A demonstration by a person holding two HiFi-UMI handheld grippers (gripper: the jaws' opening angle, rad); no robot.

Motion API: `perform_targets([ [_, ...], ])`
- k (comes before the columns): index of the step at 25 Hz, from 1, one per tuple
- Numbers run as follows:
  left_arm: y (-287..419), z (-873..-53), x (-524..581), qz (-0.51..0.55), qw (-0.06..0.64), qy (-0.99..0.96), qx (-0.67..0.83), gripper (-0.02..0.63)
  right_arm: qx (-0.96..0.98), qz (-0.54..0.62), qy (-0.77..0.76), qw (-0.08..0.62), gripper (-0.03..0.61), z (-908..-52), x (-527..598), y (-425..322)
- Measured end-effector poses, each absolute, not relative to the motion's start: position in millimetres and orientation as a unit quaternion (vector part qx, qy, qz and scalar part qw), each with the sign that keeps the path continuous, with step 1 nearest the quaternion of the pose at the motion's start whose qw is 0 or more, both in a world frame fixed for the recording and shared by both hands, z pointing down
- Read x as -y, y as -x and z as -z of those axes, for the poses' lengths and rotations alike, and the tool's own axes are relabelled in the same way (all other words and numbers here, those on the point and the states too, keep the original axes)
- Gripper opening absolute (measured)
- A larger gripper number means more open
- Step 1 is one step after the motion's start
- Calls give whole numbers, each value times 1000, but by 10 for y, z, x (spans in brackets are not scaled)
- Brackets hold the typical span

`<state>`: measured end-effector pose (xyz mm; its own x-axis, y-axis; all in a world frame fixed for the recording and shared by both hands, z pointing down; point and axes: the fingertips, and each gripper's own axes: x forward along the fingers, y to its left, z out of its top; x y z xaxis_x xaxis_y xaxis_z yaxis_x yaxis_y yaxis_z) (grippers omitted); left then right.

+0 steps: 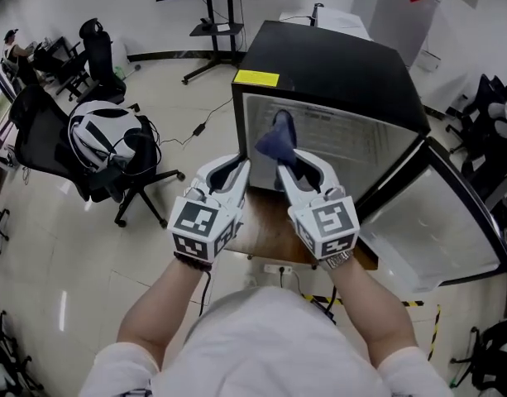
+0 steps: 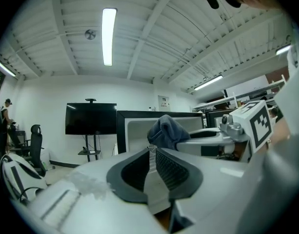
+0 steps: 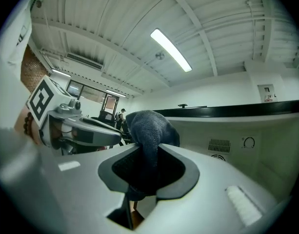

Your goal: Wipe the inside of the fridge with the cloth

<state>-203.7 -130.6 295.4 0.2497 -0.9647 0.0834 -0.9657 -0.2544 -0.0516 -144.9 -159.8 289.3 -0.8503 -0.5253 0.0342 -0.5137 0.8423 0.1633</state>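
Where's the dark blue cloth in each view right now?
Head view: dark blue cloth upper centre, before the open black fridge.
Left gripper view: cloth centre, slightly right.
Right gripper view: cloth centre.
Shared landmark: the fridge behind it.

we wear a pale white short-sleeved cotton shirt (image 1: 270,337), its loose sleeves (image 1: 121,369) leaving our forearms bare. our left gripper (image 1: 236,165) and right gripper (image 1: 288,169) are smooth white moulded plastic shells that taper toward the front, each lined inside with dark grey ribbed rubber pads (image 2: 172,168). at the back of each sits a white cube (image 1: 202,224) printed with black square markers. a thin black cable (image 1: 206,286) runs from beneath the left one. a dark beaded band (image 1: 192,260) circles our left wrist, a lighter, metal-looking band (image 1: 340,260) our right.
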Motion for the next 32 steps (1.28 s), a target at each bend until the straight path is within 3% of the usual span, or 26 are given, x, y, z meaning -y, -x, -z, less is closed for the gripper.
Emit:
perform_targets([
  [15,2486,-3174,1998,-88,17,-797,597,147,962,69,-259,57,89,-3195,2376,2111],
  [32,2532,-3222,2175,-96,19,-808,581,173,972,-3,-231,46,87,-3400,2743,2389],
])
